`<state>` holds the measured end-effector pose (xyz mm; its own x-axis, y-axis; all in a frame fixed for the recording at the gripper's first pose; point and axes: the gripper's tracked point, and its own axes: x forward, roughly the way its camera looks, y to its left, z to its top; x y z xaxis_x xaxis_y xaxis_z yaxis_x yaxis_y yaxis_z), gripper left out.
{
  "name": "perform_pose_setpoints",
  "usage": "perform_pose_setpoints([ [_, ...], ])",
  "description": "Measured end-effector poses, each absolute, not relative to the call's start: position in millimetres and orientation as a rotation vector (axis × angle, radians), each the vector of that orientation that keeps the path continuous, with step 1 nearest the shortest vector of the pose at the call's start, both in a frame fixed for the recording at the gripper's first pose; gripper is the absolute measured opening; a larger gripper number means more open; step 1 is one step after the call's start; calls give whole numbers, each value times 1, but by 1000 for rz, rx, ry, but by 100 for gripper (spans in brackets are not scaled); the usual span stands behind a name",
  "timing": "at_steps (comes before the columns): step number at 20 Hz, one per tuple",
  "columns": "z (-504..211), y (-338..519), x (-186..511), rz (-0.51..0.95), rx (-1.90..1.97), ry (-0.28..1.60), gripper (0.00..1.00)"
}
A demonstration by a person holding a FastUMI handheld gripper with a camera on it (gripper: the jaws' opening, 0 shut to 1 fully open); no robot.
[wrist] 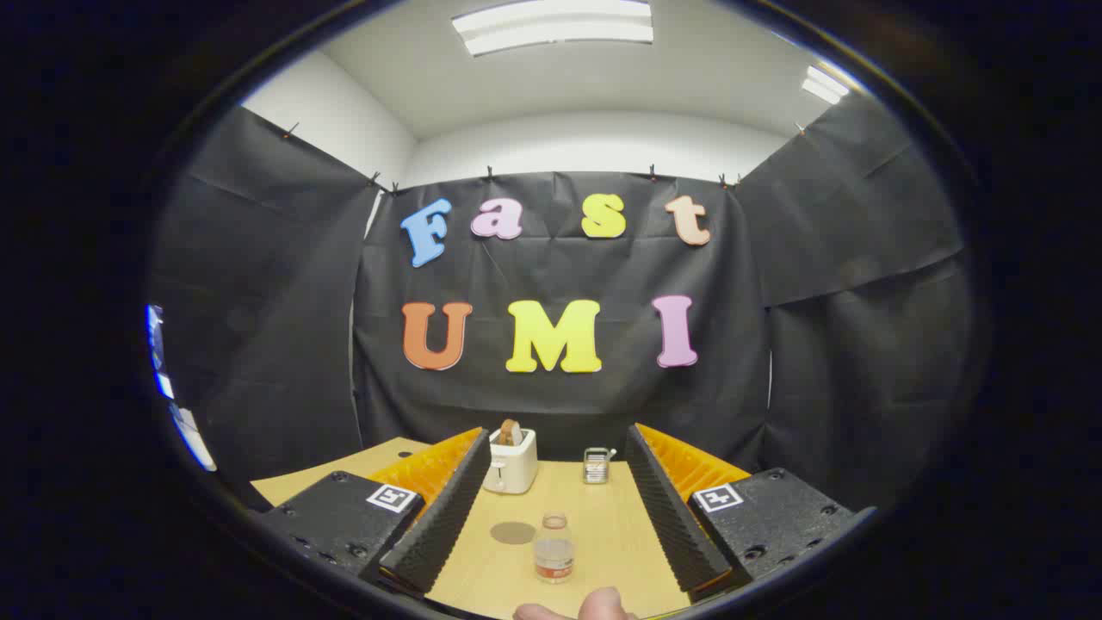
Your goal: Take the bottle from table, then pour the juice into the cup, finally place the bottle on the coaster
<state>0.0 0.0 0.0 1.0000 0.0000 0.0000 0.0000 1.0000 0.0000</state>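
Observation:
A small clear bottle point(554, 548) with a little orange juice at its bottom stands upright on the wooden table point(603, 525), between my two fingers and a short way ahead. My gripper point(555, 452) is open, fingers spread wide to either side of the bottle and not touching it. A round grey coaster point(513, 532) lies flat on the table just left of the bottle. A small metal cup point(596, 465) with a handle stands farther back, near the cloth wall, right of the toaster.
A white toaster point(510, 461) with a slice of bread sticking out stands at the back of the table, left of the cup. Black cloth walls close the booth on three sides. A person's fingertip point(600, 604) shows at the near edge.

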Motion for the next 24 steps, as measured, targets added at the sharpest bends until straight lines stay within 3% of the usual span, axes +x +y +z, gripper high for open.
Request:
perform_pose_setpoints([
  [13, 4, -19, -4, -54, 30, -20, 100],
  [24, -11, -10, 1, -2, 20, 1, 100],
])
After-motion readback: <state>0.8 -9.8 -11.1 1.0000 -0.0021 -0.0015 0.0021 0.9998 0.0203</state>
